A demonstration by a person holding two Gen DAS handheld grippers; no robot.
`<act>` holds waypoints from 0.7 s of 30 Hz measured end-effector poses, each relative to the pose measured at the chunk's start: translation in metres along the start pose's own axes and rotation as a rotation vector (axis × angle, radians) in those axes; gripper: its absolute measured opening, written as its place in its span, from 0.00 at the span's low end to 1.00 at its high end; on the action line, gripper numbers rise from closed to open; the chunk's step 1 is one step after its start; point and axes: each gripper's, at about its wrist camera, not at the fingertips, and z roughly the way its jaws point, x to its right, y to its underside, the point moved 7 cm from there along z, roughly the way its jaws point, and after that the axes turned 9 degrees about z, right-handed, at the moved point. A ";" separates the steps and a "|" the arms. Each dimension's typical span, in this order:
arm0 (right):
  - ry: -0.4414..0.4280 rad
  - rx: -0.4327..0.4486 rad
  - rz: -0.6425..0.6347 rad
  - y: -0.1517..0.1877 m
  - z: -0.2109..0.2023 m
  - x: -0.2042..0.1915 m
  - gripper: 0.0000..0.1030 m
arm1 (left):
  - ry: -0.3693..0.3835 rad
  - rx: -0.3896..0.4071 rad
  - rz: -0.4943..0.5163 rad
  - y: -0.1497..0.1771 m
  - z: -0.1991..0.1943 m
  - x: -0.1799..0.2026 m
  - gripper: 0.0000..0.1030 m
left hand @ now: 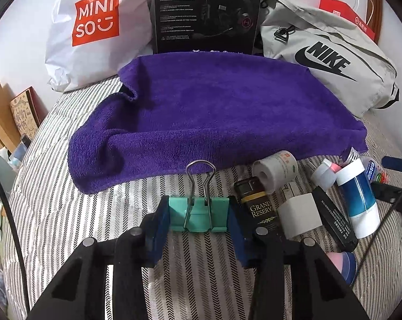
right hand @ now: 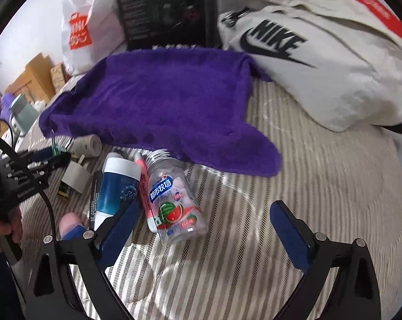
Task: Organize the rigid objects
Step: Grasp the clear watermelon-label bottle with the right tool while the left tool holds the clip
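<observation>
Two grippers are in view over a striped bed cover (left hand: 67, 213). The left gripper (left hand: 198, 213) has its blue fingers (left hand: 155, 229) clamped against both ends of a green binder clip (left hand: 198, 214); the clip sits on the cover with its wire handles pointing toward the purple towel (left hand: 201, 112). The right gripper (right hand: 203, 229) has its fingers (right hand: 291, 237) spread wide with nothing gripped; a clear candy bottle (right hand: 174, 202) with a watermelon label lies on its side between them, nearer the left-hand finger in the right wrist view.

Just right of the clip, a cluster of items lies on the cover: a dark box (left hand: 259, 208) lettered "GRAND RESERVE", a roll of tape (left hand: 275, 170), a white block (left hand: 299, 216) and a blue-and-white tube (left hand: 358, 197). The towel is spread flat beyond them. Behind it stand a white shopping bag (left hand: 94, 26), a black carton (left hand: 206, 13) and a grey Nike bag (left hand: 329, 61).
</observation>
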 end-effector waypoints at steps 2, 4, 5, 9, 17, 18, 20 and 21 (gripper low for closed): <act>0.015 -0.014 -0.032 0.001 0.011 -0.001 0.93 | 0.002 0.000 -0.003 0.000 0.000 0.000 0.38; 0.016 -0.021 -0.044 0.001 0.018 0.001 0.91 | 0.001 0.002 -0.007 0.000 0.000 0.000 0.38; 0.005 -0.017 -0.048 0.000 0.021 0.001 0.91 | -0.002 0.002 -0.008 0.000 0.000 0.000 0.38; -0.017 -0.013 -0.014 -0.005 0.028 0.009 0.90 | -0.002 0.002 -0.005 0.000 0.000 0.000 0.38; 0.023 -0.010 -0.118 0.000 0.029 0.003 0.73 | 0.001 0.008 -0.002 0.000 0.000 -0.001 0.38; 0.024 0.001 -0.138 -0.002 0.030 0.001 0.74 | 0.002 0.007 -0.002 0.000 -0.001 -0.001 0.38; 0.010 0.003 -0.146 -0.003 0.032 0.002 0.79 | 0.001 0.006 -0.004 0.000 -0.001 -0.001 0.38; 0.000 -0.004 -0.136 -0.004 0.034 0.005 0.83 | 0.000 0.006 -0.005 0.000 -0.001 0.000 0.38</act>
